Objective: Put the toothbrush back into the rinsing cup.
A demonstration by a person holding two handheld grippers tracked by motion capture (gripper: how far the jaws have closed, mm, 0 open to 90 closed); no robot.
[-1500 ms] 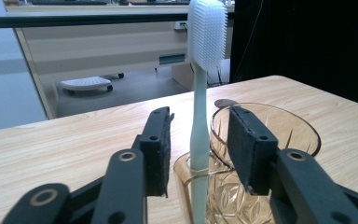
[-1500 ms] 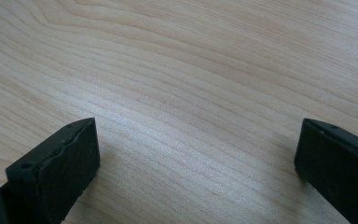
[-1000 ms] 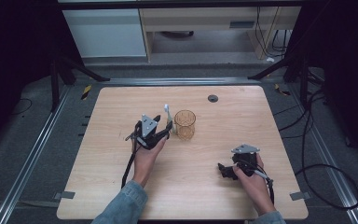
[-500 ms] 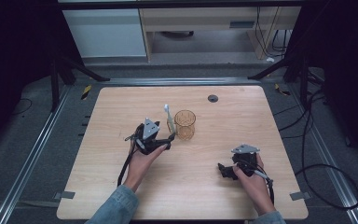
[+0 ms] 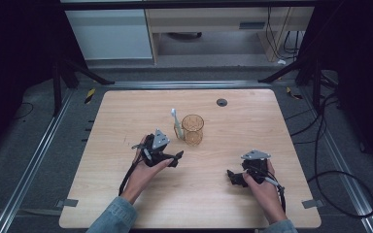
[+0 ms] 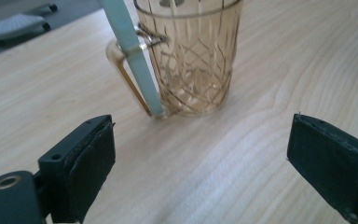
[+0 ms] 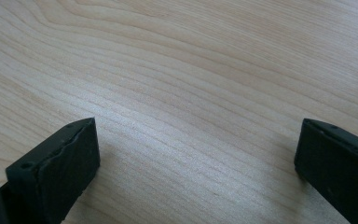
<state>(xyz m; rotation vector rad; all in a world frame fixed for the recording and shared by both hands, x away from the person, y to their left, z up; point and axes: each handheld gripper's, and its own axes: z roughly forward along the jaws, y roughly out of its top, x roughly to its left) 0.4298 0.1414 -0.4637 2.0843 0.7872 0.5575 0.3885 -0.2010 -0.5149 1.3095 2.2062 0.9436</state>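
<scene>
Amber glass mug (image 6: 193, 56) with toothbrush (image 6: 133, 56) stands beyond the left gripper's (image 6: 200, 163) just-released, empty fingers (image 6: 91, 168).

The high view looks forward and down over the whole table (image 5: 126, 116). The left gripper view sits low and close, facing the mug (image 6: 191, 60), which the high view shares. The right gripper view looks closely down at bare tabletop.

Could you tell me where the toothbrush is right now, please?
In the high view the toothbrush stands threaded through the handle on the left side of the amber glass mug, mid-table, just beyond the open left gripper.
</scene>
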